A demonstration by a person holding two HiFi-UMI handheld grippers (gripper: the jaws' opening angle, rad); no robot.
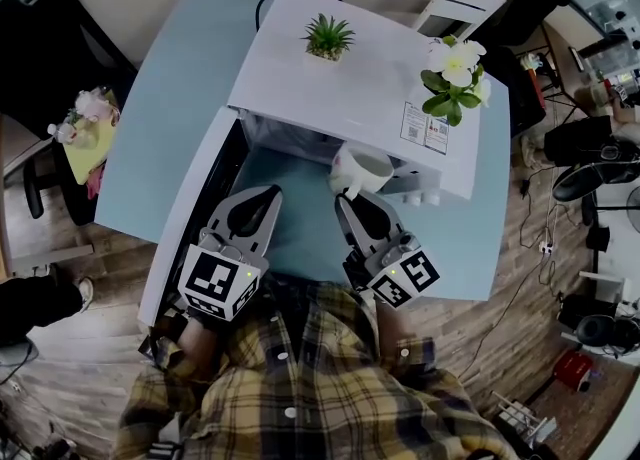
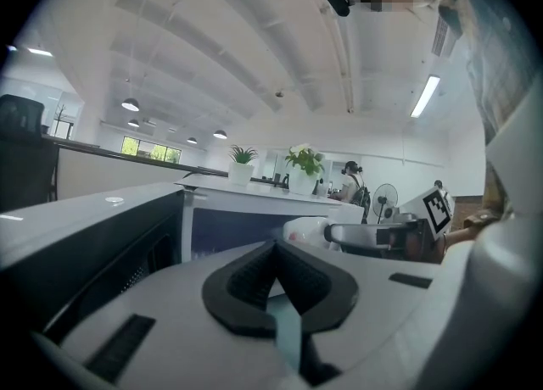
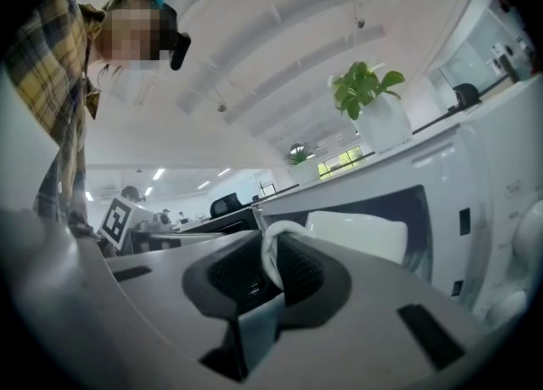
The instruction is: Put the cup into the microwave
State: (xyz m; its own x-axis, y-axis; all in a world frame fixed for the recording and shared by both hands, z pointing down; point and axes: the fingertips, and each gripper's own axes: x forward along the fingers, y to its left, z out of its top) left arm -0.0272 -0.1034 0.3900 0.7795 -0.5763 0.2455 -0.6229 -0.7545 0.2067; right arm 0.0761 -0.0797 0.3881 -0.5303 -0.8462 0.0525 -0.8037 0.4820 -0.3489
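Cup: the white cup point(image 1: 362, 170) hung just right of centre in the head view, at the front lip of the microwave point(image 1: 350, 88). It was partly under the edge of the top and seemingly not yet fully inside.
Cup's axis: it ran roughly upright, with the open mouth facing up toward the camera. Whether the base touched anything could not be told.
Handle: the handle point(image 3: 273, 248) pointed back toward the lower edge of the frame, at the person, while the body led toward the opening.
Right tool: the right tool point(image 1: 350, 203) pinched the handle loop between its pads, directly below the cup in the frame and in line with it.
Key relation: the cavity point(image 1: 290, 138) lay straight ahead of the cup, up the frame. The move ahead looked like a short push along the tool's own long axis, with the cup sitting toward the opening's right side.
Left tool: the left tool point(image 1: 258, 198) had its pads pressed together on nothing. It sat lower left of the cup and well apart from it, so the right one was clearly nearer.
Door: the door point(image 1: 185, 213) was swung open toward the frame's left, out of the path.
Worktop: the pale blue worktop point(image 1: 170, 108) carried the microwave, which had two potted plants point(image 1: 327, 36) on its top.
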